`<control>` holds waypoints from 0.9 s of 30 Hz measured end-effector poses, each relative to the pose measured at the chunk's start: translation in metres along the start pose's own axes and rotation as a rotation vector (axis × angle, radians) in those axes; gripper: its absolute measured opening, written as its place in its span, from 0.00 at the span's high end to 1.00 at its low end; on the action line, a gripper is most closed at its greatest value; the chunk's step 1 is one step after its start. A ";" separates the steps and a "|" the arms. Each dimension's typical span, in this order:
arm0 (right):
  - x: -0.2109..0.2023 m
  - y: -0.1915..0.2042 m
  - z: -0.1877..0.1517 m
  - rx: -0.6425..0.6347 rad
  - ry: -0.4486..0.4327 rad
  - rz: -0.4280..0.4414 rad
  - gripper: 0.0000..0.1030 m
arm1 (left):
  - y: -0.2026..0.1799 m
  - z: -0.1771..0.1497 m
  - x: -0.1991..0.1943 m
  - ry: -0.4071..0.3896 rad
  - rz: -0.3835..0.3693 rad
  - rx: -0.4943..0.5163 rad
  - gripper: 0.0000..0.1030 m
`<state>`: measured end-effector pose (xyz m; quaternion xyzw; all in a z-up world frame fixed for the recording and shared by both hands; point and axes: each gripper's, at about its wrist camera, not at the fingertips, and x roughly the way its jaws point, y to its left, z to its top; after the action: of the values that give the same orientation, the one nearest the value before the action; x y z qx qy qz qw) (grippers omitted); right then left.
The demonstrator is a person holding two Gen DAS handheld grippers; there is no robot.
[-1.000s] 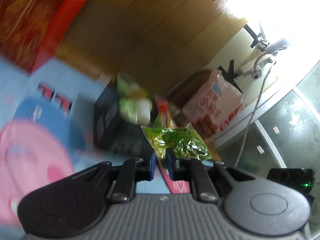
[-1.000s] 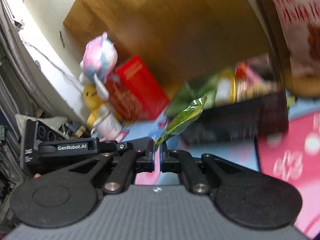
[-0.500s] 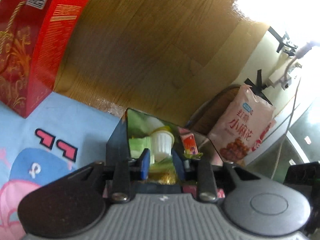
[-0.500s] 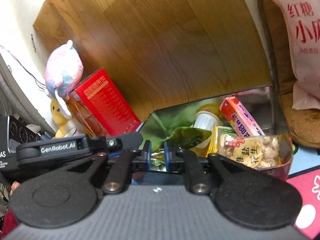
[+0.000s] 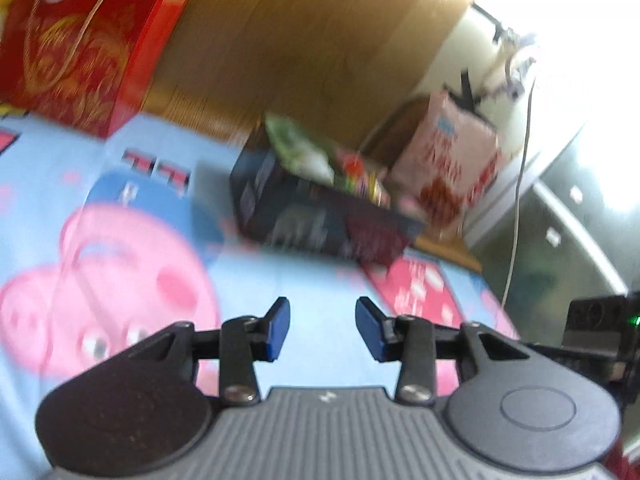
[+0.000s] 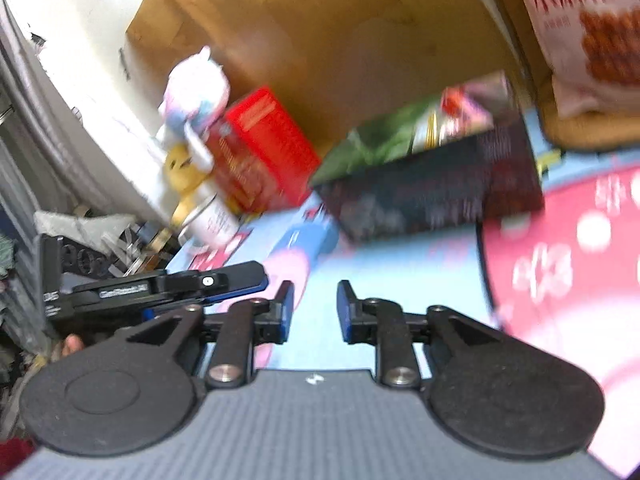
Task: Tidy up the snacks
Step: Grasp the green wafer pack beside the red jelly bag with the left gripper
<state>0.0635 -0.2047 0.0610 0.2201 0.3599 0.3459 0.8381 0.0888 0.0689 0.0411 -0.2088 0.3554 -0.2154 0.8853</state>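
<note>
Both grippers, left (image 5: 323,328) and right (image 6: 314,311), are spread open and empty, hovering over the pale-blue cartoon play mat (image 5: 312,280). Snacks sit heaped in the dark rectangular cardboard box (image 5: 316,220) ahead, probably so they're corralled in one spot.

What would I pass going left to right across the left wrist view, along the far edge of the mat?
Red box → dark snack box → pink bag → white cable
</note>
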 end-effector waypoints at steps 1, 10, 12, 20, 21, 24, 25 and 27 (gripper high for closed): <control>-0.001 0.003 -0.008 -0.005 0.024 0.005 0.69 | 0.001 -0.008 -0.002 0.016 0.006 0.005 0.62; -0.046 0.025 -0.070 -0.163 0.088 -0.044 0.57 | 0.001 -0.065 -0.034 0.076 -0.045 0.007 0.57; -0.057 0.025 -0.078 -0.176 0.088 -0.060 0.50 | -0.003 -0.071 -0.037 0.092 -0.099 -0.005 0.59; -0.057 0.030 -0.110 -0.256 0.162 -0.059 0.43 | -0.037 -0.105 -0.018 0.223 -0.230 0.063 0.59; -0.054 0.031 -0.111 -0.265 0.151 -0.055 0.42 | -0.038 -0.107 -0.013 0.239 -0.219 0.059 0.61; -0.047 0.033 -0.110 -0.298 0.121 -0.065 0.42 | -0.041 -0.105 -0.007 0.222 -0.215 0.044 0.60; -0.044 0.035 -0.110 -0.327 0.103 -0.087 0.44 | -0.042 -0.103 -0.004 0.215 -0.202 0.044 0.60; -0.036 0.037 -0.108 -0.371 0.067 -0.136 0.45 | -0.042 -0.098 0.002 0.204 -0.190 0.039 0.60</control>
<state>-0.0522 -0.1939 0.0307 0.0253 0.3317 0.3562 0.8732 0.0092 0.0121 -0.0026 -0.2012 0.4181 -0.3251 0.8241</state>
